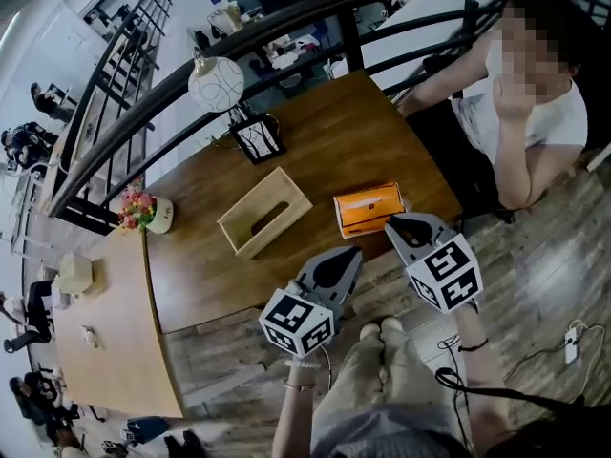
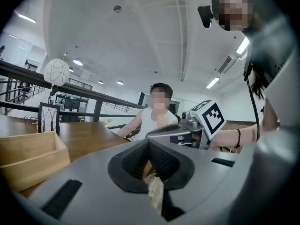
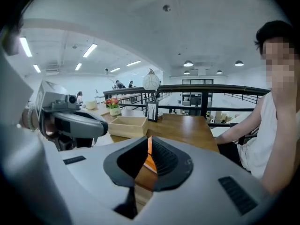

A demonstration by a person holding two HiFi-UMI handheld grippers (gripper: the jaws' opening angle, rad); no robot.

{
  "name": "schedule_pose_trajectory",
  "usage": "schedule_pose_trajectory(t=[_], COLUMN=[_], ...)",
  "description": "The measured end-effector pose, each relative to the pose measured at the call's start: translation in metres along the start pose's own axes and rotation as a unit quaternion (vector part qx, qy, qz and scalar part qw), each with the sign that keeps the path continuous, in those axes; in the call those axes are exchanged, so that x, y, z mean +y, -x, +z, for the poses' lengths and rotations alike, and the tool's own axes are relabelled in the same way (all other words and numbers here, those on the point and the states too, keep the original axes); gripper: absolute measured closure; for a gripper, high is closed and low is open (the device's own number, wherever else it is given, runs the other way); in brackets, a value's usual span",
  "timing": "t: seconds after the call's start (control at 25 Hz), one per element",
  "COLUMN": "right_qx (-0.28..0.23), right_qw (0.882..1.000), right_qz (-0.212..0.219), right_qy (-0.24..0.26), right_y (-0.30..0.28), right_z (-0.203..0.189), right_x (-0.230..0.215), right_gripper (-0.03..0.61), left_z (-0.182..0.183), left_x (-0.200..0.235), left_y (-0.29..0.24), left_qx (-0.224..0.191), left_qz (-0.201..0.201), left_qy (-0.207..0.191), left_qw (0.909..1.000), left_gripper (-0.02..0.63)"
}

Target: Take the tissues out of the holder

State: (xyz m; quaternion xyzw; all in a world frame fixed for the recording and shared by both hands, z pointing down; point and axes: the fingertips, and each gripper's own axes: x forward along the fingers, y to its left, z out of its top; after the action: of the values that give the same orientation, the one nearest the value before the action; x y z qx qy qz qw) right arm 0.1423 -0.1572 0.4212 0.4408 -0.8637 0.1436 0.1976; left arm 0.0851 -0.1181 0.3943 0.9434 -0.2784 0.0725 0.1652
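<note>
Tissues (image 1: pixel 368 208), in an orange pack, lie on the table (image 1: pixel 325 127) just right of the wooden holder (image 1: pixel 264 212). The right gripper (image 1: pixel 392 223) is at the pack's near right corner and the left gripper (image 1: pixel 354 253) is nearer still. Both have their jaws together, gripping nothing.

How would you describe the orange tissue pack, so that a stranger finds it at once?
Find the dark wooden table by the black railing. Near its front edge, toward the seated person in white, lies a small rectangular pack. It alone is bright orange; the wooden holder beside it is pale.
</note>
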Motion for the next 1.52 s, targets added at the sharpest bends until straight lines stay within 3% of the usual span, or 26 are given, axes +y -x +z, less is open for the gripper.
schedule_pose_trajectory(t=[0.32,0.56,1.52], right_qx=[-0.061,-0.085,-0.145], right_qw=[0.998,0.996,0.987], right_qz=[-0.011,-0.010,0.014], right_qy=[0.019,0.036,0.063], right_y=[0.023,0.035,0.039], right_z=[0.050,0.064,0.094], right_x=[0.035,0.044,0.067], right_gripper=[0.565,0.566,0.566], left_z=[0.037,0.063,0.067], left_x=[-0.005,0.000,-0.007], left_y=[0.020,0.038,0.038], left_qx=[-0.040,-0.068,-0.076], left_qz=[0.002,0.021,0.007], left_qy=[-0.043,-0.067,-0.087], left_qw=[0.9983,0.9952,0.9933], left_gripper=[0.606,0.606,0.606])
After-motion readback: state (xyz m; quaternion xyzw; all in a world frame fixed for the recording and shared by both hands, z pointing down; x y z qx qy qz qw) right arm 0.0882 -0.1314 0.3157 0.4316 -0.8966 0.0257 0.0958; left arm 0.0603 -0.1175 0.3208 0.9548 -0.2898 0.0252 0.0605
